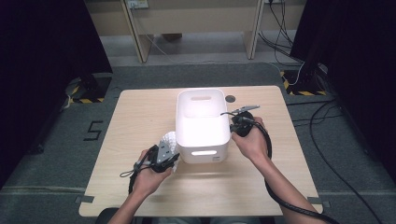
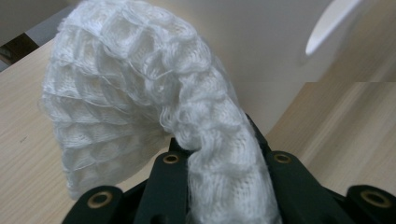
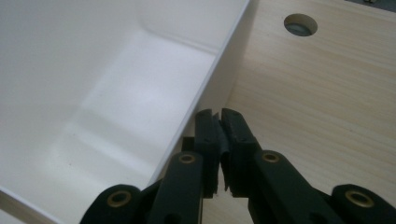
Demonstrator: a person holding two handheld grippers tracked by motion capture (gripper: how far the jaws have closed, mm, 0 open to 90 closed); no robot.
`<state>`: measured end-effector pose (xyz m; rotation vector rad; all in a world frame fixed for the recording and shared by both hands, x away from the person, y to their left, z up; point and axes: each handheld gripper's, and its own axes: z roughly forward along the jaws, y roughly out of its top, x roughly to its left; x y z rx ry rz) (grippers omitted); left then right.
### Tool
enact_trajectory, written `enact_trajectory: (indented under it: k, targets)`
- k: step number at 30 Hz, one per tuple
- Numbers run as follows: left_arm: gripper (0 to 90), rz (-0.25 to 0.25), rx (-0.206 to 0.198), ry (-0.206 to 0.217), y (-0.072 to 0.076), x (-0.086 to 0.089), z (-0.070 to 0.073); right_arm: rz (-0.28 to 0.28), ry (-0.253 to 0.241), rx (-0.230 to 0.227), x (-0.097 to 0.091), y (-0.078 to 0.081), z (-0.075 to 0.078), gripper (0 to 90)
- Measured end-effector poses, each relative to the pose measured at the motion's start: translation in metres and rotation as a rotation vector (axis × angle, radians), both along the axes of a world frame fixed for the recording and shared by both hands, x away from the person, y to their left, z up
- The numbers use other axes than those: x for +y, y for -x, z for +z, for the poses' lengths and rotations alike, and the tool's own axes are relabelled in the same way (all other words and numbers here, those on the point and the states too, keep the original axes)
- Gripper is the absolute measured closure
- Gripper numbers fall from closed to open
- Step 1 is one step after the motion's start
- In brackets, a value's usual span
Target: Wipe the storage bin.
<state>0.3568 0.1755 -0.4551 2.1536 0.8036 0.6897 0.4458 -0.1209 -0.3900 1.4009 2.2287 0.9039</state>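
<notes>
A white knitted cloth [image 2: 140,84] bulges up out of my left gripper [image 2: 215,140], whose jaws are shut on a twisted fold of it. In the high view that left gripper [image 1: 163,156] sits low over the table with the cloth [image 1: 169,139] against the front left corner of a white plastic bin [image 1: 203,140]. My right gripper [image 1: 232,125] is at the bin's right wall. Its jaws [image 3: 219,116] stand just outside the bin's rim [image 3: 219,56], barely parted, with nothing between the pads. The bin's inside looks bare.
The light wooden table [image 1: 140,121] has a round cable hole [image 1: 230,98] behind the bin, also seen ahead of the right gripper [image 3: 300,24]. Cables trail from both grippers. Dark curtains and grey floor surround the table.
</notes>
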Motion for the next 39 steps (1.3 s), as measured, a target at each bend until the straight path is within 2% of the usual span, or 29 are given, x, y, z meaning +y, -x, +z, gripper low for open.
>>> enact_trajectory:
  k: [2,5,8,12,13,17,26,27,31,39]
  targets:
    - [76.4,0.01,-0.001,0.013,0.002,0.0,0.0,-0.012,-0.013,-0.008,-0.003,0.0,0.003,80.7]
    - [76.1,0.041,-0.003,0.012,0.01,0.005,0.005,-0.036,-0.073,-0.046,-0.008,0.002,0.013,76.6]
    - [76.0,0.04,-0.009,0.023,0.016,0.006,0.008,-0.036,-0.095,-0.068,-0.008,0.004,0.018,75.7]
    - [76.0,0.003,-0.019,0.021,0.033,0.005,0.011,-0.029,-0.105,-0.088,-0.006,0.007,0.021,74.7]
    - [76.0,-0.007,-0.016,0.016,0.037,0.005,0.011,-0.029,-0.118,-0.085,-0.006,0.007,0.021,74.6]
    - [75.9,-0.041,-0.019,0.014,0.05,-0.002,0.01,-0.015,-0.111,-0.075,-0.003,0.009,0.018,75.0]
    - [75.9,-0.097,-0.031,-0.005,0.05,-0.022,0.012,0.001,-0.09,-0.052,0.004,0.012,0.011,78.0]
    - [75.9,-0.107,-0.036,-0.025,0.048,-0.027,0.012,0.003,-0.09,-0.054,0.003,0.013,0.011,78.3]
    - [75.9,-0.111,-0.039,-0.027,0.045,-0.031,0.012,0.009,-0.083,-0.057,0.003,0.014,0.011,78.7]
    - [75.9,-0.126,-0.018,-0.051,0.035,-0.037,0.005,0.023,-0.061,-0.069,0.005,0.015,0.012,79.6]
